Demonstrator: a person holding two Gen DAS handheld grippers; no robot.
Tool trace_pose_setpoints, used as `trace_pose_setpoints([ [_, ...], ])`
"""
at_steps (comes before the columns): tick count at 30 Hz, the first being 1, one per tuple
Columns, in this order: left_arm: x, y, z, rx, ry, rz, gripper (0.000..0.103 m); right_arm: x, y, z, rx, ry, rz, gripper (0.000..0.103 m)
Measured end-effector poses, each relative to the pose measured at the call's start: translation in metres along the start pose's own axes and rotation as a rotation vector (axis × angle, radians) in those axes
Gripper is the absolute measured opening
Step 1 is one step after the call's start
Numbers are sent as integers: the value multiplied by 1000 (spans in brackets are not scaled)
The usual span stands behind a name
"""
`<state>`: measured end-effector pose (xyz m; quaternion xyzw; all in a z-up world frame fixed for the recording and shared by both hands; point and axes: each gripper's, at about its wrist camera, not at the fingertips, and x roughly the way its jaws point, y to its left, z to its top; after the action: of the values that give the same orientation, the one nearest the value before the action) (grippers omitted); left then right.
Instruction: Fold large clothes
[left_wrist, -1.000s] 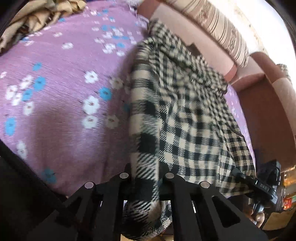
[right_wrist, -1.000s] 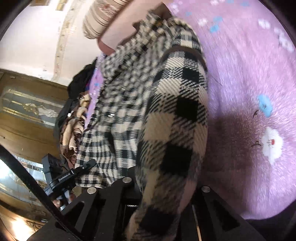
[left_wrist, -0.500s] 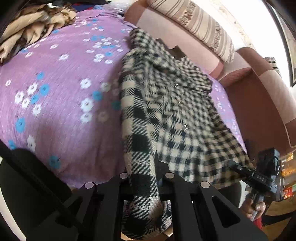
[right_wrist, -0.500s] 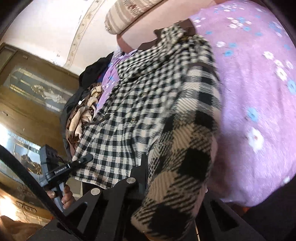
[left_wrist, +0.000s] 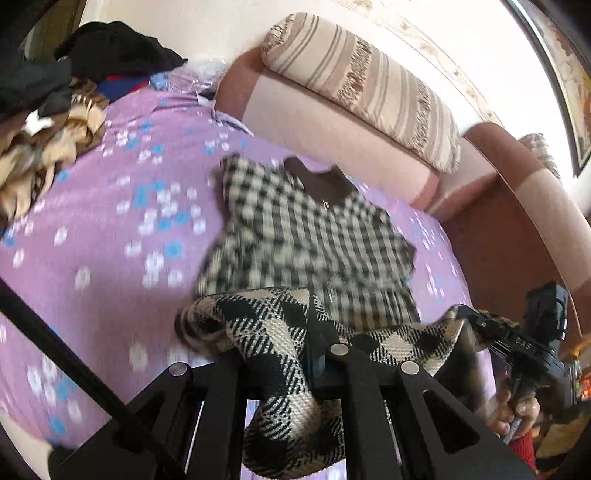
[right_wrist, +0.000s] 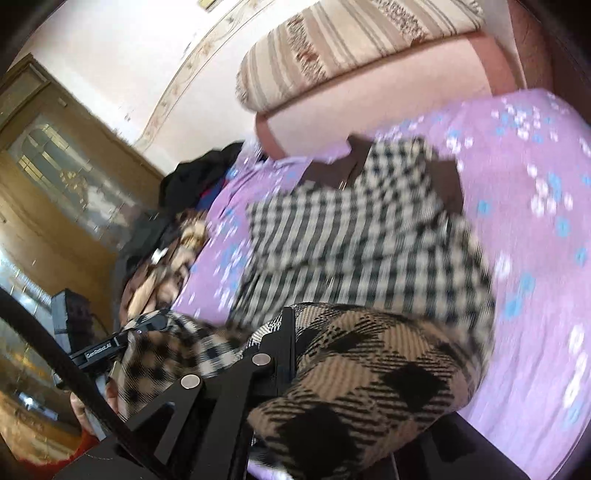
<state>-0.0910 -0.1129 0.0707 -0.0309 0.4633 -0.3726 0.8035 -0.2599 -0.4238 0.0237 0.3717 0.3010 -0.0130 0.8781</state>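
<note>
A black-and-cream checked shirt (left_wrist: 310, 236) with a brown collar lies on the purple flowered bedspread (left_wrist: 92, 229), collar toward the sofa back. My left gripper (left_wrist: 291, 354) is shut on the shirt's near hem, lifted off the bed. My right gripper (right_wrist: 295, 347) is shut on the hem's other corner; the cloth (right_wrist: 354, 373) drapes over its fingers and hides the right one. Each gripper shows in the other's view: the right one (left_wrist: 517, 343), the left one (right_wrist: 110, 343).
A pile of black, brown and tan clothes (left_wrist: 48, 96) lies at the bed's far left. A pink sofa back (left_wrist: 332, 122) with a striped cushion (left_wrist: 362, 77) runs behind the shirt. A brown armrest (left_wrist: 517, 229) is at the right. A wooden cabinet (right_wrist: 55, 177) stands beyond.
Both grippers have lifted the hem and carried it toward the collar. The shirt now lies shorter, with the held hem raised above its lower half.
</note>
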Motion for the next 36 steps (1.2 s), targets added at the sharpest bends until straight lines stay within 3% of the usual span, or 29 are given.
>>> trace_pose_setpoints([
  [10, 88, 20, 82, -50, 31, 104, 8, 34, -40, 85, 51, -63, -139, 4],
  [17, 142, 28, 116, -66, 62, 141, 9, 79, -68, 119, 81, -41, -230, 4],
  [27, 194, 39, 146, -89, 108, 167, 11, 128, -104, 148, 163, -19, -291, 4],
  [30, 202, 42, 152, -104, 116, 143, 11, 141, -112, 153, 168, 0, -305, 4],
  [32, 204, 50, 157, -156, 118, 81, 15, 145, -116, 156, 173, 8, -311, 4],
  [35, 201, 63, 164, -240, 98, -24, 30, 149, -122, 163, 198, 10, -293, 12],
  [36, 199, 67, 165, -273, 85, -56, 39, 150, -122, 165, 204, 9, -284, 25],
])
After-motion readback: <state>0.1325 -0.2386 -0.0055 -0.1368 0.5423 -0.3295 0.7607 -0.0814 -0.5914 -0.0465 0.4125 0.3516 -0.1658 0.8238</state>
